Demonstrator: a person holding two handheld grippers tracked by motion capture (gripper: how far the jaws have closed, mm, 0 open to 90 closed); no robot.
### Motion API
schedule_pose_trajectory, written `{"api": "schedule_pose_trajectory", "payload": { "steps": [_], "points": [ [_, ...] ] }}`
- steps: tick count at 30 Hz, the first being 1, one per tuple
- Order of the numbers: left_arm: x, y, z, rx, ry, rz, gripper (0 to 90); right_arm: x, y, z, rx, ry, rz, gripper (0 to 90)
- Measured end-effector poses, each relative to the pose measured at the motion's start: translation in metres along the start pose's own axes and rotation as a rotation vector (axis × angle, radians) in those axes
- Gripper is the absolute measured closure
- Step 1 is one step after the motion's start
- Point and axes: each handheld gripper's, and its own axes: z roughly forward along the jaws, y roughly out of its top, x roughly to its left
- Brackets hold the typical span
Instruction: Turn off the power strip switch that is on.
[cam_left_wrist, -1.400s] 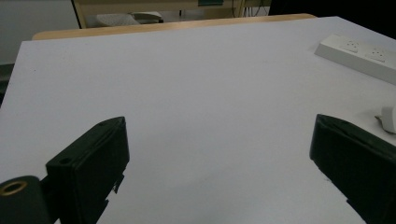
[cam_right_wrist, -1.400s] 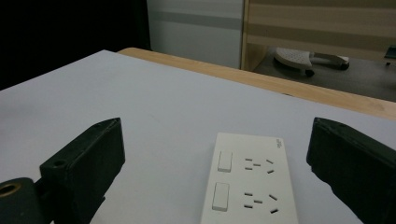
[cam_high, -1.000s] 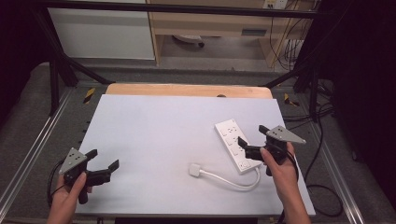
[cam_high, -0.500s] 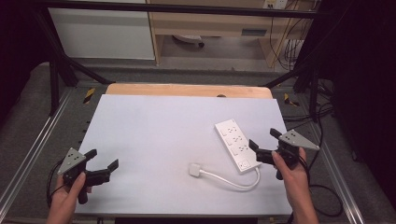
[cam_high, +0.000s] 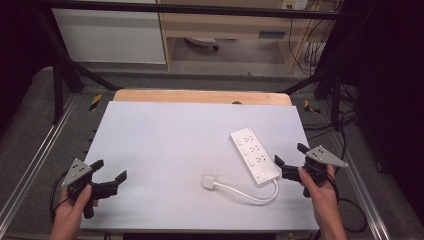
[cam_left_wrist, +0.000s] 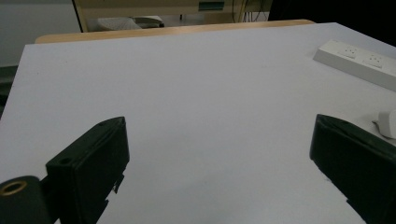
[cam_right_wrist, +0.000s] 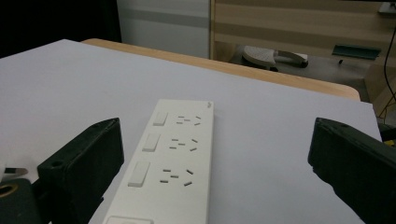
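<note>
Your left gripper (cam_high: 111, 170) sits at the near edge of a white board (cam_high: 165, 145). Far ahead of it you see a wooden edge (cam_high: 200, 96), then a white cabinet (cam_high: 110, 37). Far ahead of your right gripper (cam_high: 290, 154) are a wooden shelf (cam_high: 250, 25) and hanging cables (cam_high: 312, 52). A metal rail (cam_high: 35, 165) runs just outside your left gripper.

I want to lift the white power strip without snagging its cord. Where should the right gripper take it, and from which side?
Grip the power strip across its narrow width, around the middle of its long body, coming down from above. It lies flat, and its long sides are straight and parallel. The cord leaves the near end, so stay clear of that. The right gripper is open beside that end.
</note>
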Motion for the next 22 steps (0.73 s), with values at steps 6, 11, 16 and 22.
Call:
{"api": "schedule_pose_trajectory", "payload": {
  "steps": [6,11,16,22],
  "points": [
    [0.000,0.000,0.000,0.000,-0.001,0.000,4.6,-0.007,-0.012,0.005,0.027,-0.014,-0.002,3.4],
    [0.000,0.000,0.000,-0.001,-0.001,0.002,4.6,-0.013,-0.026,0.011,0.067,-0.020,0.010,3.5],
    [0.000,0.000,0.001,0.001,0.000,0.005,4.6,-0.017,-0.035,0.014,0.094,-0.024,0.021,3.7],
    [0.000,0.000,0.001,0.003,-0.002,0.008,4.6,-0.020,-0.038,0.016,0.103,-0.051,0.039,3.6]
  ]
}}
